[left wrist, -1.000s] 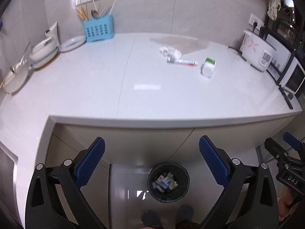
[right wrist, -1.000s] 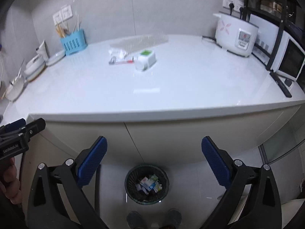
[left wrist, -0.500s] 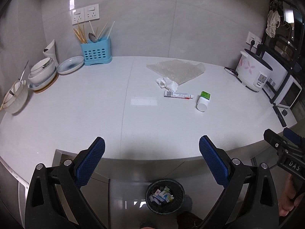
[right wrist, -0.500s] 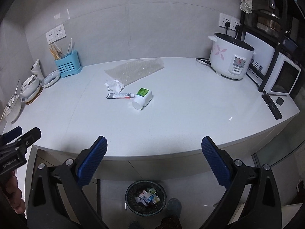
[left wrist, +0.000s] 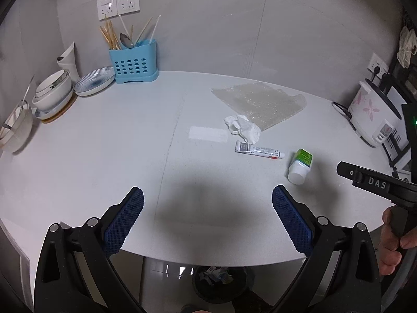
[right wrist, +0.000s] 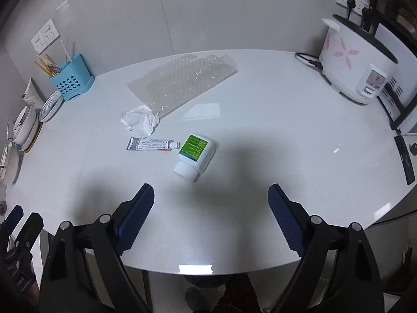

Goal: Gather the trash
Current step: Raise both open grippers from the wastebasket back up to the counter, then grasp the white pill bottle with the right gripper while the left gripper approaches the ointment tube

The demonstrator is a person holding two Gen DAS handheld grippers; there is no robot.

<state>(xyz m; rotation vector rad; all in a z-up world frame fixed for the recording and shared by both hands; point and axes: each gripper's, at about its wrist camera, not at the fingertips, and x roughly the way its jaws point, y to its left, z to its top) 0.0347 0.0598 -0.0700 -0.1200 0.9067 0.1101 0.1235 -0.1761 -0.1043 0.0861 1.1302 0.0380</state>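
On the white counter (left wrist: 104, 143) lie a crumpled tissue (left wrist: 243, 127) (right wrist: 140, 121), a small white tube (left wrist: 259, 151) (right wrist: 152, 144), a white bottle with a green label (left wrist: 299, 163) (right wrist: 195, 154) on its side, and a sheet of bubble wrap (left wrist: 263, 104) (right wrist: 185, 80). My left gripper (left wrist: 208, 208) hangs open over the counter's front part, well short of the tube. My right gripper (right wrist: 211, 203) is just short of the bottle, its jaws closing, with nothing between them. A black bin (left wrist: 220, 283) with trash stands on the floor below the counter edge.
A blue cutlery holder (left wrist: 134, 61), a plate (left wrist: 95, 80) and stacked bowls (left wrist: 53, 92) stand at the back left. A rice cooker (right wrist: 357, 62) and a rack with a microwave stand at the right. A black remote (right wrist: 405, 160) lies by the right edge.
Both grippers moved forward from above the bin by the counter's front to over the counter. The trash items now look larger and closer. The right jaws have narrowed a little.
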